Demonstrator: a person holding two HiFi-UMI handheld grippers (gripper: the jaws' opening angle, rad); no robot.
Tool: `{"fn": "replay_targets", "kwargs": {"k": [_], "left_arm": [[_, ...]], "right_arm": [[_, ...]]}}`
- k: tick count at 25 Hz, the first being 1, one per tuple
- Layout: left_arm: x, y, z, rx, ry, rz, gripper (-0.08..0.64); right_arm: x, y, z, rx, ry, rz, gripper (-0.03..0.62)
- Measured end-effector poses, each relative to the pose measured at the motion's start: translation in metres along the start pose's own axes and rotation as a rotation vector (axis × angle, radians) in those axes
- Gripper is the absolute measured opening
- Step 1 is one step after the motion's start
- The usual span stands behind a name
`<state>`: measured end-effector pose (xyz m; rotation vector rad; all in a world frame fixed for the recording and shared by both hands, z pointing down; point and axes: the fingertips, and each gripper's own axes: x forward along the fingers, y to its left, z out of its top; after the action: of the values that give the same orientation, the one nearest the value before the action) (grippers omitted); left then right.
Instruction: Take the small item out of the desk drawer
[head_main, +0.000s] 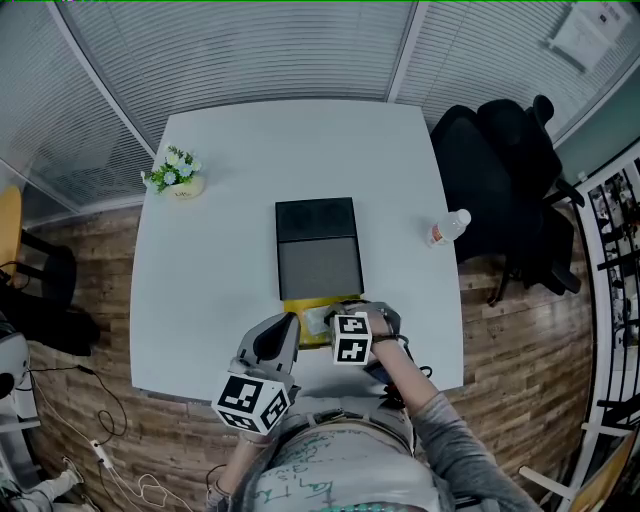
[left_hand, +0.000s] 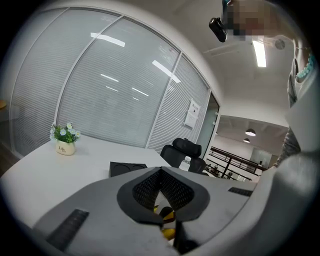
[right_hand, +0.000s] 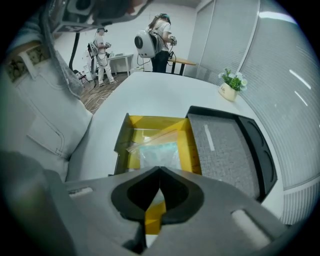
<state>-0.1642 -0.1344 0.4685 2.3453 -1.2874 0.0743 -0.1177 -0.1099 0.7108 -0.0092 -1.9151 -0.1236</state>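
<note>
A black desk organiser stands mid-table with its yellow drawer pulled out toward me. In the drawer lies a clear plastic bag with something pale teal inside. My right gripper points steeply down into the drawer, its jaws shut on the bag's near edge. In the head view it hangs over the bag. My left gripper sits low at the drawer's front left corner. In its own view its jaws are together, with yellow and black drawer parts showing in the slit between them.
A small potted plant stands at the table's far left and a water bottle near its right edge. A black office chair is past the table's right side. People stand by a desk across the room.
</note>
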Motion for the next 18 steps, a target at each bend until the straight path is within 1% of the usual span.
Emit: {"fn": "replay_targets", "kwargs": {"k": [3,8,14,18], "left_arm": [[-0.004,-0.002,-0.002,-0.003,-0.005,0.007,-0.002],[-0.005,-0.012,-0.005,-0.003,-0.005,0.005,-0.002],[-0.004,-0.021,-0.003,-0.011,-0.023,0.006,-0.002],[-0.004,-0.028,-0.005,-0.012,-0.026,0.007,-0.003]], "right_arm": [[-0.018,0.000,0.005,0.002,-0.020,-0.004,0.005],[-0.059,0.002,0.013,-0.055,-0.027,0.002,0.005],[-0.108,-0.004,0.026,-0.081,-0.068,-0.010,0.005],[-0.140,-0.003,0.037,-0.146,-0.113,-0.020,0.005]]}}
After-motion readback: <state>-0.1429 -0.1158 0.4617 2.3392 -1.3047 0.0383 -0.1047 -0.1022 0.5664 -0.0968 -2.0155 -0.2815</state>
